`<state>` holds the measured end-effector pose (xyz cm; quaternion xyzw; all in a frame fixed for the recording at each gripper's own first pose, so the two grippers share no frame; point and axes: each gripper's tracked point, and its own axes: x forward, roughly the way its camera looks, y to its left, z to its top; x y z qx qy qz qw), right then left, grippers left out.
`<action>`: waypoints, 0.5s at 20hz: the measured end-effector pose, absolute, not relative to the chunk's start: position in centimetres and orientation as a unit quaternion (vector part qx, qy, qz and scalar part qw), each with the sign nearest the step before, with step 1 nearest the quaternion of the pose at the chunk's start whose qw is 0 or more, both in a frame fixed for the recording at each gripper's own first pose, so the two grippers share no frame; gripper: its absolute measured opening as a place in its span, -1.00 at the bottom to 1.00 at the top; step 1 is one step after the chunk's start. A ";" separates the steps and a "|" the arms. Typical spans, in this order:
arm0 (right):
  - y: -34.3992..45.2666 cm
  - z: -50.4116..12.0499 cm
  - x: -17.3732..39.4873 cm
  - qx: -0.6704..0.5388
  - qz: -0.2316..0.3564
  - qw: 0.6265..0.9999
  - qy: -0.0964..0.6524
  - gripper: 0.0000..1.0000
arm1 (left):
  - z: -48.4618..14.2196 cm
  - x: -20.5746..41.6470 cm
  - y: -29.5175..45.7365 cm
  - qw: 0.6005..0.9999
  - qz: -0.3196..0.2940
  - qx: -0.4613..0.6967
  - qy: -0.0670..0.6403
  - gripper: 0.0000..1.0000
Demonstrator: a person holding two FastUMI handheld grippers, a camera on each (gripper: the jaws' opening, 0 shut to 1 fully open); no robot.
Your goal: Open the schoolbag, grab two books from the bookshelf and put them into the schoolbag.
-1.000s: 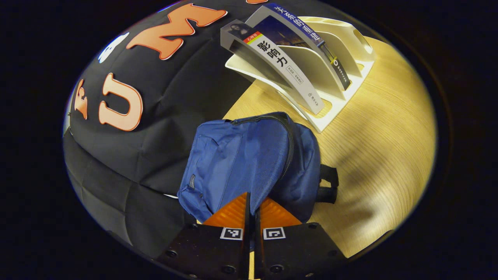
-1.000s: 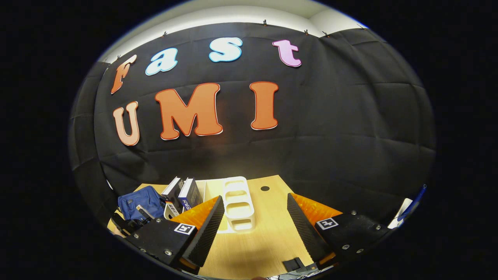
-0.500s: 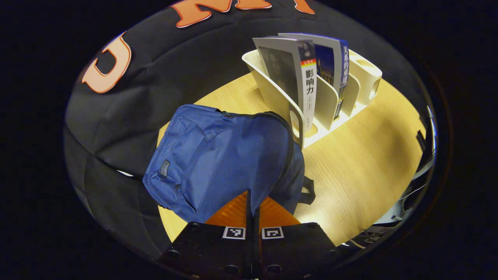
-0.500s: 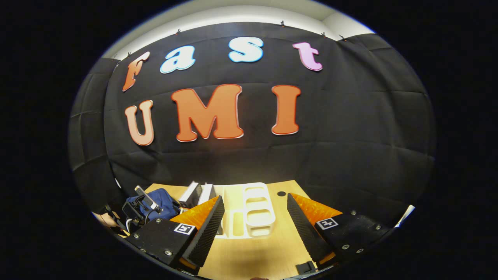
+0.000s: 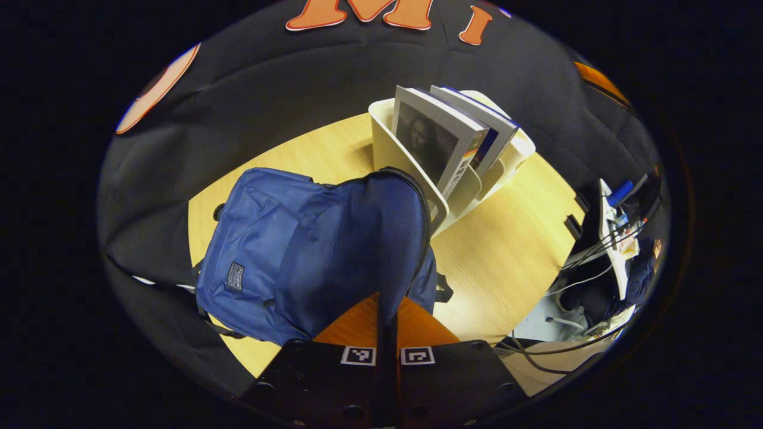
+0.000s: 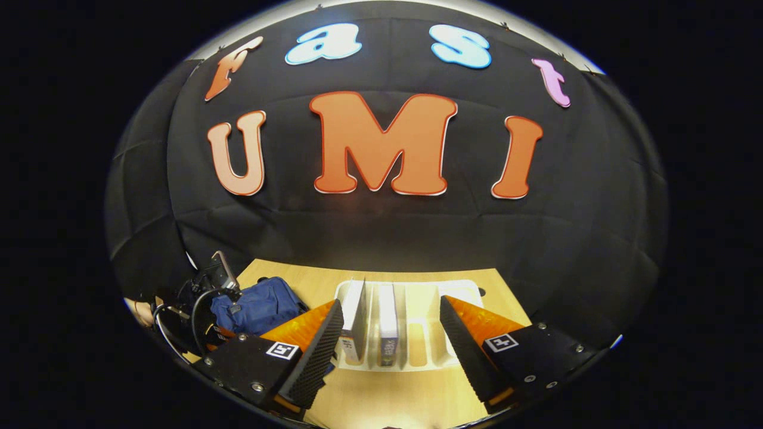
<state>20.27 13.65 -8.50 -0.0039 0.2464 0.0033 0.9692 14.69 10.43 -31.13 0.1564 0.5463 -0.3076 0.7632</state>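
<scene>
The blue schoolbag point(image 5: 298, 250) stands on the wooden table point(image 5: 506, 250), its black zipper curving over the top. My left gripper point(image 5: 386, 310) is shut on a fold of the bag's fabric at its near edge. Behind the bag a white bookshelf point(image 5: 384, 134) holds two upright books: a grey one with a portrait cover point(image 5: 432, 143) and one with a blue cover point(image 5: 492, 128). In the right gripper view, my right gripper point(image 6: 390, 333) is open and hangs above the table in front of the bookshelf point(image 6: 465, 292). The two books point(image 6: 354, 316) point(image 6: 387, 319) and the schoolbag point(image 6: 256, 307) lie beyond it.
Cables and equipment point(image 5: 614, 238) sit past the table's right edge. The table has a small round hole point(image 5: 218, 211) by the bag. The black cloth wall point(image 6: 381, 238) rises right behind the table. A hand and the left gripper's housing point(image 6: 205, 286) sit beside the bag.
The left gripper view has swung right while its fingers stay shut on the bag. My right gripper, still open, has moved left and now faces the two books head-on.
</scene>
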 end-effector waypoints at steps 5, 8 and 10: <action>19.3 -12.9 24.2 0.060 0.048 0.914 0.398 0.95 | -30.3 15.6 11.6 0.752 -0.358 0.161 0.530 -0.98; 20.0 -16.0 26.5 0.064 0.047 0.882 0.464 0.95 | -30.5 15.6 11.5 0.744 -0.378 0.159 0.528 -0.98; 20.0 -18.2 27.7 0.067 0.030 0.863 0.501 0.96 | -30.7 15.7 11.5 0.740 -0.388 0.154 0.527 -0.98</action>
